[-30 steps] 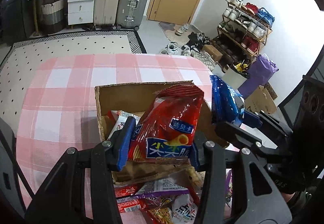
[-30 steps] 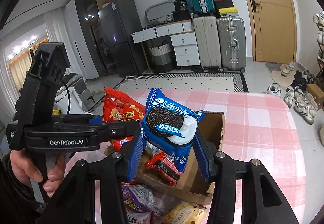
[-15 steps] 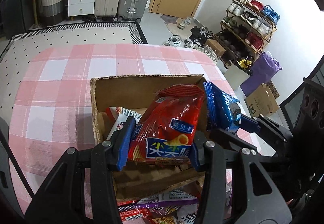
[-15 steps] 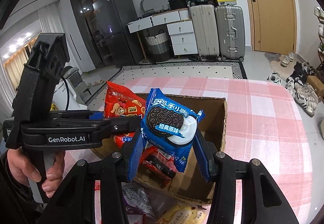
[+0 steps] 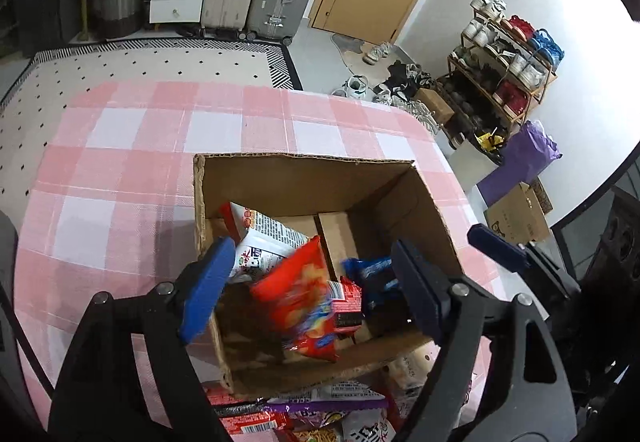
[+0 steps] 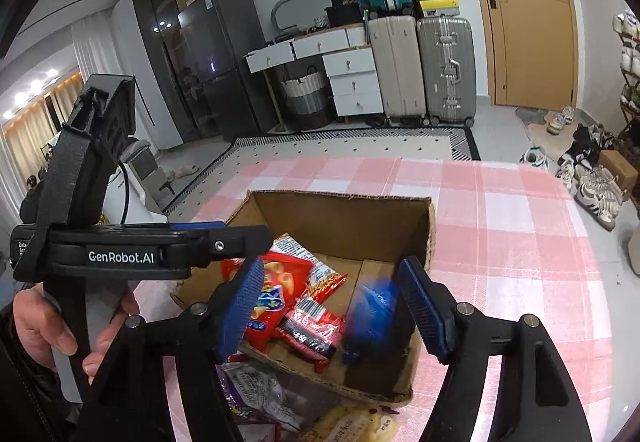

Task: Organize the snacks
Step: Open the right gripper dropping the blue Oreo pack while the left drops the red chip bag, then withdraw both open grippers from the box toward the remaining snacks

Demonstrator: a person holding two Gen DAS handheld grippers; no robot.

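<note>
Release over the box [image 5: 304, 178]: both tools, left [image 5: 308, 286] and right [image 6: 332, 306], opening, pads clear; red bag [image 5: 300, 298] and blue packet [image 6: 372, 318] falling inside the box. Best kept above the rim.

One cardboard box [image 5: 304, 178], two tools [image 5: 312, 286] [image 6: 332, 306], three suitcases [image 6: 446, 66], one door [image 6: 532, 14]

The left gripper [image 5: 312, 288], black-armed with blue ribbed pads, angles steeply downward, its jaws opening and gripping nothing. The matching right gripper [image 6: 334, 308] tilts down less steeply, jaws also opening, pads free. A bare hand [image 6: 44, 326] clasps the left gripper's handle.
</note>
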